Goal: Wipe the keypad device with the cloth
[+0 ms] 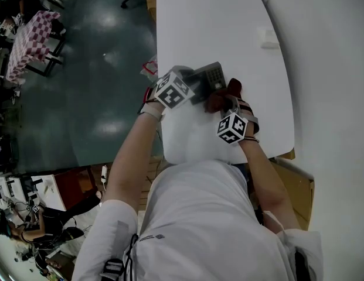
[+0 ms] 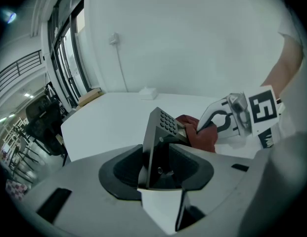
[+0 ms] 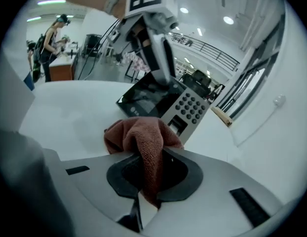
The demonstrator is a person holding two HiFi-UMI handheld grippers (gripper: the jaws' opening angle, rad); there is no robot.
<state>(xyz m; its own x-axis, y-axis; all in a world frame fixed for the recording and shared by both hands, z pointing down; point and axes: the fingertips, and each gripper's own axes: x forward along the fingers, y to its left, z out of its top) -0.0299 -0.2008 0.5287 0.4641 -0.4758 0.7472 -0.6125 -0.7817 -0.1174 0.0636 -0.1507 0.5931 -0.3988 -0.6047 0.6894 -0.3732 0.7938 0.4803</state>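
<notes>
The keypad device [image 1: 208, 77] is a dark slab with a grey button pad, held tilted above the white table [image 1: 217, 22]. My left gripper [image 1: 192, 88] is shut on its near end; in the left gripper view the keypad device [image 2: 160, 142] stands edge-on between the jaws. My right gripper [image 1: 227, 98] is shut on the reddish-brown cloth [image 1: 225, 93], which bunches against the device's right side. In the right gripper view the cloth [image 3: 143, 142] hangs from the jaws just below the keypad device [image 3: 185, 107]. The left gripper view shows the cloth [image 2: 200, 132] touching the device's far edge.
A small white box [image 1: 268, 37] lies on the table far right. The table's left edge [image 1: 157, 51] drops to a dark green floor [image 1: 94, 69]. Chairs and a checkered cloth [image 1: 29, 37] stand far left. A white wall [image 1: 334, 69] runs along the right.
</notes>
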